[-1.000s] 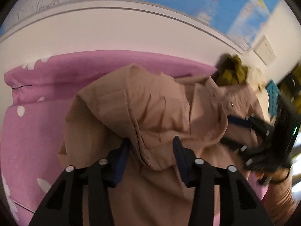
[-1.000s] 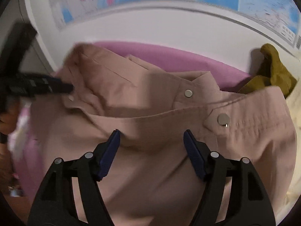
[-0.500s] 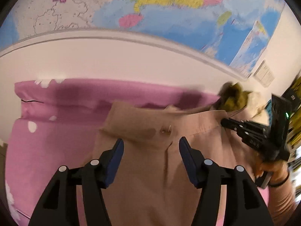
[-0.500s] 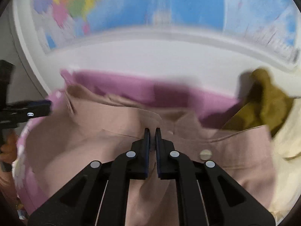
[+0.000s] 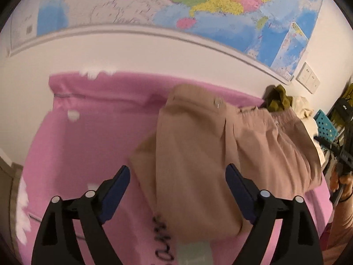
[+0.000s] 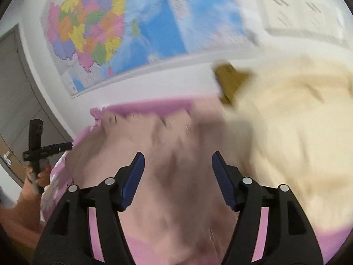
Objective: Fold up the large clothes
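The dusty-pink snap-button cotton jacket (image 5: 231, 145) is lying bunched on the pink bed sheet (image 5: 92, 137), over by the wall. Left gripper (image 5: 177, 183) is hovering above it, jaws spreading wide with nothing clamped. Right gripper (image 6: 177, 170) is also opening over the blurry fabric, jaws empty.

A bed covered by a pink sheet (image 5: 92, 132) with white patches is seen against the wall. A tan garment (image 5: 198, 154) is spread on it, toward three o'clock of centre. At its two o'clock end, an olive garment (image 5: 278, 100) and a cream garment (image 6: 297, 132) are piled.
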Available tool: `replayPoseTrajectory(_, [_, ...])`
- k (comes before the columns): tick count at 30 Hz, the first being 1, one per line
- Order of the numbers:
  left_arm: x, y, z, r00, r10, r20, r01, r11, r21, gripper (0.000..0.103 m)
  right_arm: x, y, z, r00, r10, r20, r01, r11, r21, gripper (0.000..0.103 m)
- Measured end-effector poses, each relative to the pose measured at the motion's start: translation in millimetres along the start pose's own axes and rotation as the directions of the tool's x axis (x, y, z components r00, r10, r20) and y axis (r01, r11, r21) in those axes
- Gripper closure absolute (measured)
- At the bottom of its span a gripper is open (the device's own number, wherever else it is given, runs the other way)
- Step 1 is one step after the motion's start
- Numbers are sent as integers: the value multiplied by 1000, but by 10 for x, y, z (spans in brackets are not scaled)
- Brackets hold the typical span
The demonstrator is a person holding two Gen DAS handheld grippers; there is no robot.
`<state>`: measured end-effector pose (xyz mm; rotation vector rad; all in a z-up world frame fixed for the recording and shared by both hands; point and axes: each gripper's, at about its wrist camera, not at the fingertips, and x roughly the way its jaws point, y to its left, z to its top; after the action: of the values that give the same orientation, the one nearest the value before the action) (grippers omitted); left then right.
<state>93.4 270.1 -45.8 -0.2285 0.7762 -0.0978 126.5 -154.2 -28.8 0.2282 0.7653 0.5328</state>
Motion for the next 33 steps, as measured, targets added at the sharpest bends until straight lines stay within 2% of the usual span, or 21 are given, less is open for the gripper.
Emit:
replayPoseTrajectory(4, [86, -55, -204, 999, -18, -33, 19, 1000, 14, 13, -70, -125, -606, 997, 6, -75, -1, 998, 62, 34])
replayPoseTrajectory(6, [145, -126, -262, 999, -40, -29, 41, 999, 34, 7, -66, -79, -710, 998, 28, -64, -24, 997, 72, 34])
replayPoseTrajectory(8, [268, -203, -299, 997, -53, -47, 55, 997, 53, 11, -11, -58, -773, 998, 42, -48, -39, 997, 67, 35])
replayPoseTrajectory(9, [347, -239, -315, 996, -60, -68, 64, 996, 55, 19, 8, -70, -779, 998, 47, -40, -44, 996, 72, 38])
replayPoseTrajectory(11, [480, -292, -318, 995, -43, -89, 47, 998, 47, 70, 91, -131, -757, 993, 103, -51, -96, 987, 127, 91])
replayPoseTrajectory(12, [496, -275, -302, 995, -40, -92, 42, 999, 19, 78, 64, -165, -726, 990, 137, -38, -129, 979, 160, 91])
replayPoseTrajectory(13, [447, -208, -269, 994, -71, -88, 68, 997, -42, 91, -48, -179, -681, 988, 157, -2, -155, 973, 173, 96])
replayPoseTrajectory(14, [389, -155, -251, 992, -96, -81, 90, 993, -82, 94, -184, -191, -650, 985, 170, 35, -174, 968, 183, 98])
replayPoseTrajectory(16, [147, -40, -239, 987, -154, -43, 146, 977, -153, 96, -585, -210, -529, 959, 246, 143, -272, 939, 212, 100])
replayPoseTrajectory(18, [-58, -13, -285, 988, -154, -19, 149, 975, -163, 96, -901, -156, -484, 944, 259, 207, -294, 941, 166, 101])
replayPoseTrajectory(19, [-120, 13, -326, 983, -181, -21, 175, 968, -178, 96, -965, -155, -495, 942, 262, 212, -298, 940, 164, 101])
replayPoseTrajectory(21, [-180, 48, -490, 971, -237, -38, 224, 952, -208, 96, -970, -153, -590, 964, 219, 152, -244, 954, 172, 101])
replayPoseTrajectory(22, [-152, 11, -580, 976, -210, -61, 196, 963, -183, 96, -871, -176, -683, 977, 191, 92, -205, 960, 188, 101])
replayPoseTrajectory(24, [-11, -51, -698, 979, -169, -112, 153, 978, -142, 93, -612, -280, -868, 988, 151, -33, -138, 959, 249, 100])
replayPoseTrajectory(26, [89, -71, -746, 980, -137, -145, 119, 985, -127, 83, -442, -297, -1006, 991, 66, -115, -38, 972, 231, 92])
replayPoseTrajectory(27, [78, -71, -719, 985, -105, -138, 88, 988, -123, 78, -428, -302, -1018, 991, 50, -123, -20, 972, 232, 86])
replayPoseTrajectory(28, [12, -81, -666, 992, -58, -113, 46, 993, -108, 74, -458, -299, -1000, 993, 23, -118, 4, 973, 229, 74])
replayPoseTrajectory(29, [-55, -84, -631, 996, -36, -84, 28, 995, -95, 70, -531, -285, -939, 996, -24, -87, 43, 975, 219, 67])
replayPoseTrajectory(30, [-164, -102, -567, 999, 1, -39, -3, 997, -74, 65, -600, -267, -881, 997, -49, -54, 60, 976, 208, 65])
replayPoseTrajectory(31, [-271, -134, -494, 999, 50, 7, -49, 998, -50, 53, -673, -235, -807, 997, -73, -20, 75, 978, 193, 60])
replayPoseTrajectory(33, [-424, -254, -378, 992, 98, 76, -98, 995, 5, 49, -745, -90, -638, 992, -120, 36, 114, 984, 137, 58])
